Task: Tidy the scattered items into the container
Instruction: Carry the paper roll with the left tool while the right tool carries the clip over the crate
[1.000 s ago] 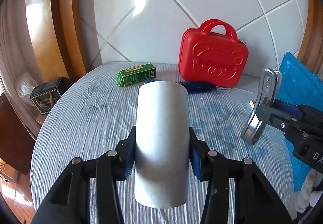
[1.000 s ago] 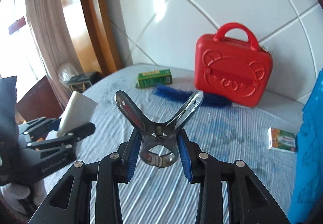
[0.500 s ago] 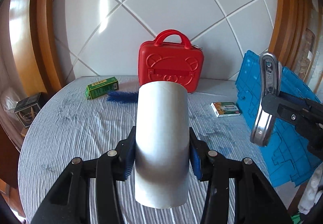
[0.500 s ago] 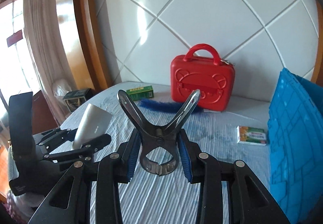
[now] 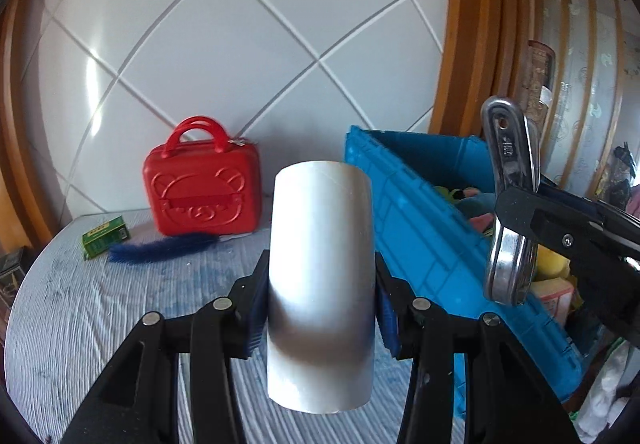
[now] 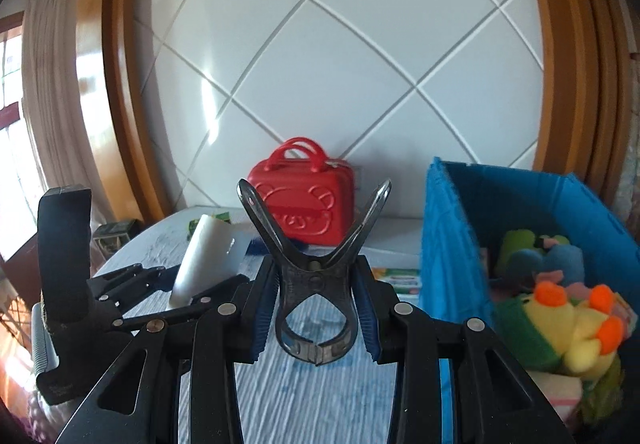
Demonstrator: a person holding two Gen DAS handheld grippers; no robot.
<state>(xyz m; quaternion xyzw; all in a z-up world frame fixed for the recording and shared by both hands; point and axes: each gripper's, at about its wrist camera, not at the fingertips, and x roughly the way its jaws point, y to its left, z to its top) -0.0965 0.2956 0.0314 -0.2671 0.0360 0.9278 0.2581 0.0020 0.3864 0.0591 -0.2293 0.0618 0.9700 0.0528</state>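
1. Roll (image 5: 320,284), white and cylindrical, fills the centre of the left wrist view, standing upright between the blue pads of the left gripper (image 5: 320,314), which is clamped on both its sides; it is held above the striped cloth.
2. In the right wrist view the same roll (image 6: 204,260) shows at left centre, tilted, in the left gripper (image 6: 176,292).
3. The metal clamp (image 6: 316,276) sits in the centre of the right wrist view, its two handles spread upward in a V, its rounded lower end pinched between the pads of the right gripper (image 6: 316,320), which is closed on it.
4. In the left wrist view that clamp (image 5: 510,203) appears at right, edge-on, gripped by the right gripper (image 5: 516,228), in front of the blue crate.
5. The blue crate (image 6: 452,244) takes up the right side of the right wrist view; soft toys lie inside, among them a yellow duck (image 6: 576,324) with orange parts.
6. In the left wrist view the blue crate (image 5: 420,228) stands right of centre, on the bed edge.
7. On the striped cloth (image 5: 100,316) at left centre: a red case (image 5: 202,195) upright against the white tiled wall (image 5: 240,43), a dark blue brush (image 5: 164,246) just in front of it, and a green box (image 5: 105,236) near the brush tip.
8. A small green-and-white packet (image 6: 398,276) lies just beside the crate wall in the right wrist view.
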